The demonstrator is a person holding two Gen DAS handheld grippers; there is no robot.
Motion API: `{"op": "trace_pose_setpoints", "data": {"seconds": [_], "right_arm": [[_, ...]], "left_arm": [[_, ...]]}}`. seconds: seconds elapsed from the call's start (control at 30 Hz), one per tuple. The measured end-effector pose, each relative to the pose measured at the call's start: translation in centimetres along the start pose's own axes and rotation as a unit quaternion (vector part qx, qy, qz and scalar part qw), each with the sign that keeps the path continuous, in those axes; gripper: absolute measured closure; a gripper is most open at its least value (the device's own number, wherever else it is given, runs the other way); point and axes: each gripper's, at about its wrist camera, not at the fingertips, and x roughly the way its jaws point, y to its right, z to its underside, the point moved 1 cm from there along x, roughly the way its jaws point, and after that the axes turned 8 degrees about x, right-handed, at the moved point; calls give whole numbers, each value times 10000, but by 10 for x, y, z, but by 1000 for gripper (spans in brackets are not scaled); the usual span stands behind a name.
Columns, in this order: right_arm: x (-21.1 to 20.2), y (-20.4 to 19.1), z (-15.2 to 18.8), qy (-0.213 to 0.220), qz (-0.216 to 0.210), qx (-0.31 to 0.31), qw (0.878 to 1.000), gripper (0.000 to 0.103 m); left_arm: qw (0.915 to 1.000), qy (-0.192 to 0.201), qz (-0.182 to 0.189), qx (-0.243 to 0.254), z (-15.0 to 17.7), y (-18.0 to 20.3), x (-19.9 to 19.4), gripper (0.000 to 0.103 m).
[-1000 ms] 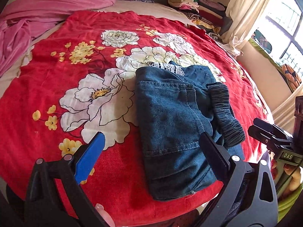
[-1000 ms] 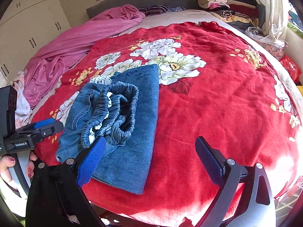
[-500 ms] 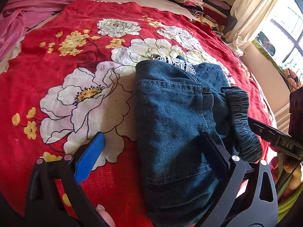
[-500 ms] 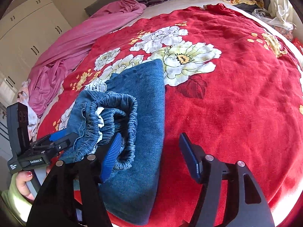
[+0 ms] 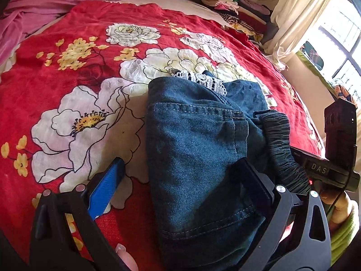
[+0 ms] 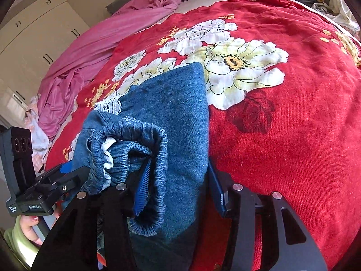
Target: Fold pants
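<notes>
Red floral blanket [image 5: 67, 85] covers the bed, its weave coarse; pink sheet [image 6: 94, 52] bunched at the far side. Denim pants [image 5: 198, 158] lie folded at the near edge, a thick oblong with lace trim [image 5: 200, 79] poking out and ruched elastic waistband [image 6: 144, 153]. Left gripper [image 5: 180, 180] spread wide across the denim, gripping nothing. Right gripper [image 6: 178, 180] half-closed, fingers straddling waistband and fold, not clamped.

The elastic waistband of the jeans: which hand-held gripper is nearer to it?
Right. The right hand-held gripper straddles the elastic waistband, one finger inside its loop. The left hand-held gripper spans the jeans beside it.
</notes>
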Motion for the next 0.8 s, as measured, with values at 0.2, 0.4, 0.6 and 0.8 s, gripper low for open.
{"op": "trace_pose_setpoints", "data": {"seconds": [0.2, 0.4, 0.6, 0.8], "right_arm": [[-3, -4, 8, 199, -260, -71, 9994, 79], [-20, -21, 14, 547, -147, -361, 9977, 90], [-41, -38, 20, 827, -171, -644, 9943, 90], [-60, -52, 22, 1083, -179, -837, 9904, 90]], "left_arm": [[9999, -39, 116, -41, -2, 7, 0, 35], [9996, -25, -122, 240, 0, 27, -9, 64], [9993, 85, -197, 301, -1, 34, -24, 72], [9989, 244, -181, 370, -4, 44, -44, 74]]}}
